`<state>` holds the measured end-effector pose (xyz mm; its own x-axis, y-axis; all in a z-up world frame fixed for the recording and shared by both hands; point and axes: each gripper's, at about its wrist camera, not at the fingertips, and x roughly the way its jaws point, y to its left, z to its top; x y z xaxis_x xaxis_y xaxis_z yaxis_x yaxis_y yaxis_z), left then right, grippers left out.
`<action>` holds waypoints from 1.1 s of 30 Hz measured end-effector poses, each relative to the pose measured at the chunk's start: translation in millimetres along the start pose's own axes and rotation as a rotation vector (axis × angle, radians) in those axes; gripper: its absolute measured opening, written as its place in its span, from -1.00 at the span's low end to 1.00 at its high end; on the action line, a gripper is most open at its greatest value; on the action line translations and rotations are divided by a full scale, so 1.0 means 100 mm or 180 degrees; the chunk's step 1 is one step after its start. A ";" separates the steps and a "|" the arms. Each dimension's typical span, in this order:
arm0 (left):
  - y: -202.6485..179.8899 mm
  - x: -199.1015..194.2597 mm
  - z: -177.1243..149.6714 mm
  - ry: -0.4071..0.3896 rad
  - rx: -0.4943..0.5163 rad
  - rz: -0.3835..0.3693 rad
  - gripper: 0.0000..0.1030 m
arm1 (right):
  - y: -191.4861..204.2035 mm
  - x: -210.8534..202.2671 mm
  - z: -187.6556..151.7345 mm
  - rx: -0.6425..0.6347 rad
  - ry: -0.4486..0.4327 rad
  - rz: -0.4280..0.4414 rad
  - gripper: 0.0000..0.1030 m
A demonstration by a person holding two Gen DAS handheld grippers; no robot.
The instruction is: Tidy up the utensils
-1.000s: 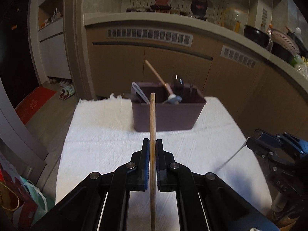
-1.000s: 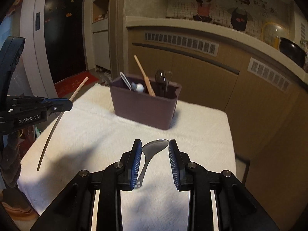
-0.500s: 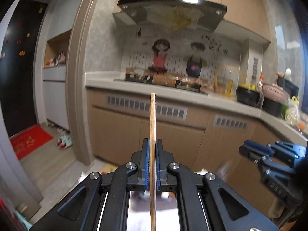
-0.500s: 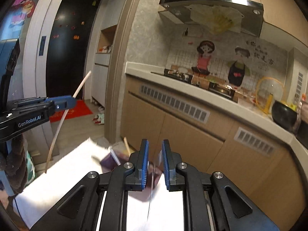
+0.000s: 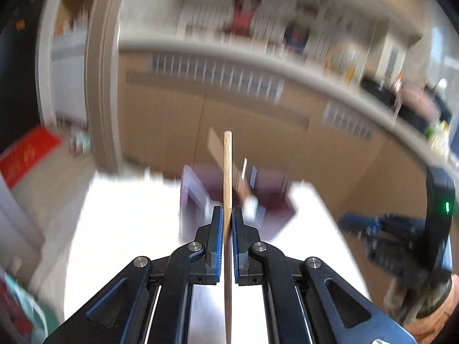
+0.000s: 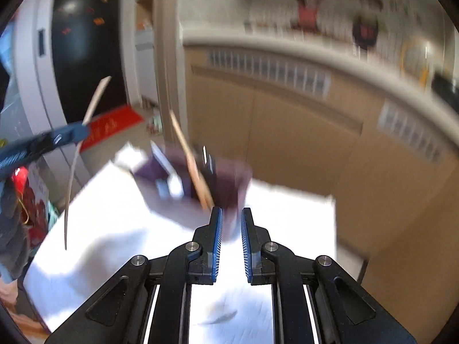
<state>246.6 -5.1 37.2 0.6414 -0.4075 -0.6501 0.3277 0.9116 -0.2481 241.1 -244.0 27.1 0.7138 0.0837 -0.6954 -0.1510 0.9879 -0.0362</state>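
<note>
My left gripper (image 5: 227,215) is shut on a wooden chopstick (image 5: 227,172) that stands upright between the pads. It also shows in the right wrist view (image 6: 71,134), holding the chopstick (image 6: 96,100) above the table's left side. The purple utensil holder (image 5: 258,197) stands on the white cloth ahead, blurred, with several utensils in it; it shows in the right wrist view (image 6: 229,183) too. My right gripper (image 6: 231,223) is open and empty. A blurred metal spoon (image 6: 218,318) lies on the cloth below it.
A white cloth (image 6: 114,218) covers the table (image 5: 129,215). Brown kitchen cabinets (image 6: 287,126) and a counter run behind it. A red mat (image 5: 25,154) lies on the floor to the left. Both views are motion-blurred.
Both cameras tilted up and have swung back down to the table. My right gripper closed around the spoon, then opened; the spoon lies on the cloth. The left still holds the chopstick.
</note>
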 end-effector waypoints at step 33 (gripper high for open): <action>0.28 -0.17 -0.60 0.0217 -0.0210 0.0194 -0.90 | 0.21 0.64 -1.27 0.0593 0.0638 -0.0070 0.22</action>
<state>202.9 30.7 -1.9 0.6092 -0.3485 -0.7123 0.2415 0.9371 -0.2520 196.5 -234.7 -109.5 0.5632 0.0528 -0.8246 0.0046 0.9977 0.0670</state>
